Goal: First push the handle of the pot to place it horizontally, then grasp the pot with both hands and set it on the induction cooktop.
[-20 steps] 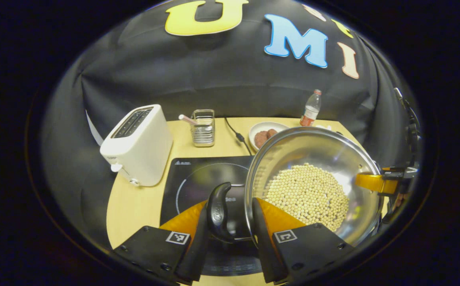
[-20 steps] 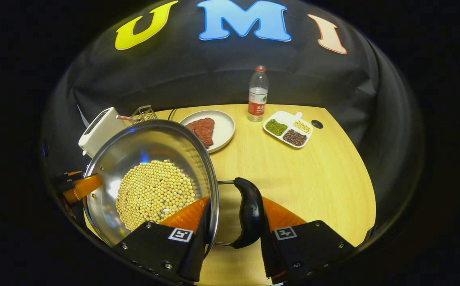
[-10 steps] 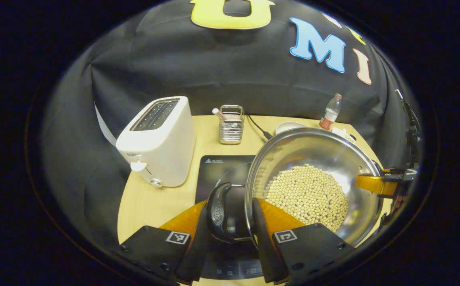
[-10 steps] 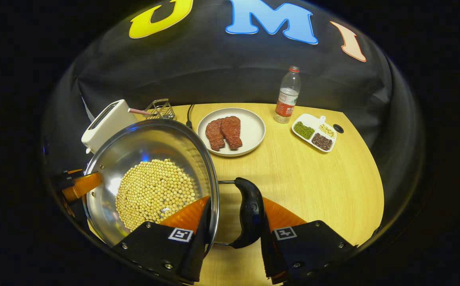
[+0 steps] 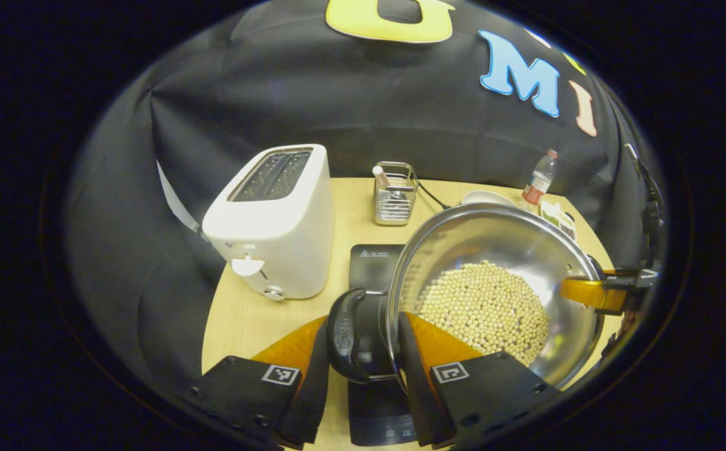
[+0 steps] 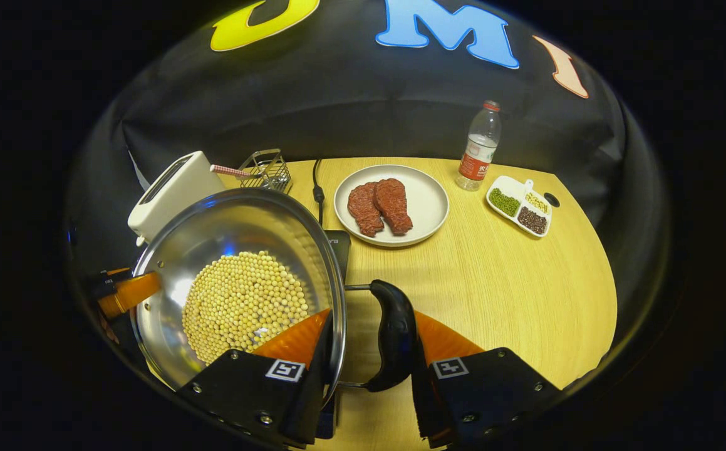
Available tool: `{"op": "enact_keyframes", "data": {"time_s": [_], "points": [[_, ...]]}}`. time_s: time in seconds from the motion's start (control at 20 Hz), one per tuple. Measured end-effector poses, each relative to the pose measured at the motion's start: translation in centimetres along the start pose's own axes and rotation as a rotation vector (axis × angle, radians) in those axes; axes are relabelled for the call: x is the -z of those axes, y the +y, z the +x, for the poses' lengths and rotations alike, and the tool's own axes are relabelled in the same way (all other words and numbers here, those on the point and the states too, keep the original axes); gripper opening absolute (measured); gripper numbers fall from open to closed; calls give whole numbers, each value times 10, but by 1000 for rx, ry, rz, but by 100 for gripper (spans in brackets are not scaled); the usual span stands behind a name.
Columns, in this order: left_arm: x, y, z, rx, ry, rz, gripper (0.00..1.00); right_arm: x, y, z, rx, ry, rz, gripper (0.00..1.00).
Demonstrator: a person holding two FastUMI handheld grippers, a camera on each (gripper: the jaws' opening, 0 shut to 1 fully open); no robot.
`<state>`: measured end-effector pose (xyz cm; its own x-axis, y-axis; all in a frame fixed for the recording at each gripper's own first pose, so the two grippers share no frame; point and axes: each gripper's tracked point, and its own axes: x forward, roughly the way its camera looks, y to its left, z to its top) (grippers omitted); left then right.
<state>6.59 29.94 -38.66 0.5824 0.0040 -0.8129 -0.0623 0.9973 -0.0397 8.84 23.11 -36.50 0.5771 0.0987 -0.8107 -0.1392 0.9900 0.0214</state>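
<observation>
A steel pot point(image 5: 494, 244) with a bed of soybeans point(image 5: 485, 310) is held between both grippers. My left gripper point(image 5: 363, 332) is shut on its black left handle point(image 5: 345, 335), one finger inside the rim and one outside. My right gripper point(image 6: 372, 326) is shut the same way on the black right handle point(image 6: 392, 335). The black induction cooktop point(image 5: 372, 258) lies under the pot's left side, and its corner point(image 6: 339, 241) peeks past the pot point(image 6: 231, 225). I cannot tell whether the pot touches the cooktop.
A white toaster point(image 5: 275, 219) stands just left of the cooktop, a wire utensil rack point(image 5: 394, 197) behind it. A plate of meat point(image 6: 428, 194), a water bottle point(image 6: 478, 147) and a divided dish of beans point(image 6: 521, 205) sit on the wooden table point(image 6: 513, 294) to the right.
Both grippers have carried the pot leftward. The cooktop has slid under the pot, the toaster has come nearer, and the plate and bottle have shifted right.
</observation>
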Motion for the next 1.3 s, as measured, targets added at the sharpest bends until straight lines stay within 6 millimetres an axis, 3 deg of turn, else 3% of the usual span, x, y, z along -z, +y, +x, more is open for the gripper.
{"op": "enact_keyframes", "data": {"time_s": [0.15,0.3,0.6,0.7,1.0,1.05,1.3], "points": [[0,9,10,6,4,4,63,0,7,6,5,7,2,59],[-1,16,18,8,4,11,60,2,11,13,8,12,12,59],[-3,18,32,20,9,19,60,3,14,21,21,9,36,59],[-5,19,33,21,4,28,63,3,15,22,22,9,40,59],[-1,26,39,19,7,10,60,4,21,29,20,3,39,60],[-1,28,36,17,4,15,66,5,22,30,14,5,44,60],[-1,28,34,9,-4,15,60,5,21,34,-1,-11,59,59]]}}
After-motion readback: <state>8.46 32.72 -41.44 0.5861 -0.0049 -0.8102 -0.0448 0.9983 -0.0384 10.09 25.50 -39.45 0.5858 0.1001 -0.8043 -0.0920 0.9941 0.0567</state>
